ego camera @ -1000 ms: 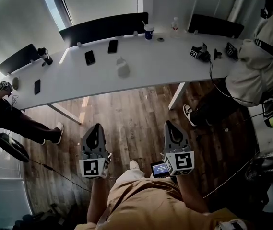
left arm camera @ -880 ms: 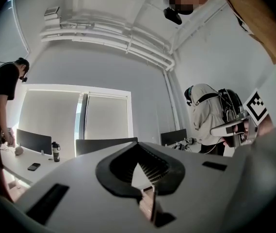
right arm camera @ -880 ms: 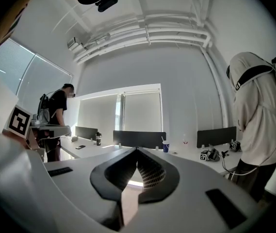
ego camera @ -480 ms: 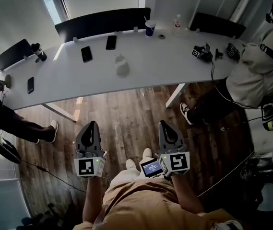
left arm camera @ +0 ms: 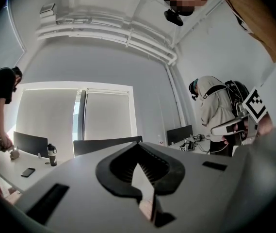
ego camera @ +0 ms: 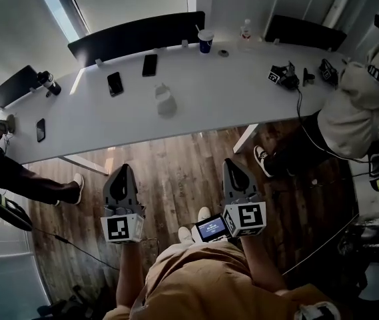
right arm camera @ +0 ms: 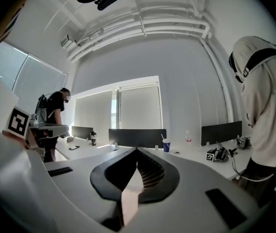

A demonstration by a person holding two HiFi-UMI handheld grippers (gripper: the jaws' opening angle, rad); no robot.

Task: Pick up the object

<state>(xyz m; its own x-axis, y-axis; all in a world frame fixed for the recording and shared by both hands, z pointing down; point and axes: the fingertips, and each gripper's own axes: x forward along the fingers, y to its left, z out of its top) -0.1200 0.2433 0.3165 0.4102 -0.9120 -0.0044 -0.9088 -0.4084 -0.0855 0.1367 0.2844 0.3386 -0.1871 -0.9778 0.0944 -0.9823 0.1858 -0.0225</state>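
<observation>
**Both claws shut and empty, object well off on the table**

The person stands back from the long white table (ego camera: 242,92), over the wood floor, holding two grippers level and side by side. The left gripper (ego camera: 123,169) has its jaws pressed together with nothing between them. The right gripper (ego camera: 233,163) is the same.

On the table I count three phones (ego camera: 114,83) (ego camera: 149,65) (ego camera: 40,129), two bottles, one dark (ego camera: 46,82) and one clear (ego camera: 245,30), one blue cup (ego camera: 206,43), and one spare gripper (ego camera: 282,77) with a marker cube. Three dark screens (ego camera: 136,35) stand along the far edge. Two other people are there, one at each end.

The object (ego camera: 165,101) sits alone near the table's middle, just beyond the near edge, ahead of both grippers and well apart from them. It is pale, whitish and lumpy, and it almost blends into the tabletop. I cannot make out its exact form.
</observation>
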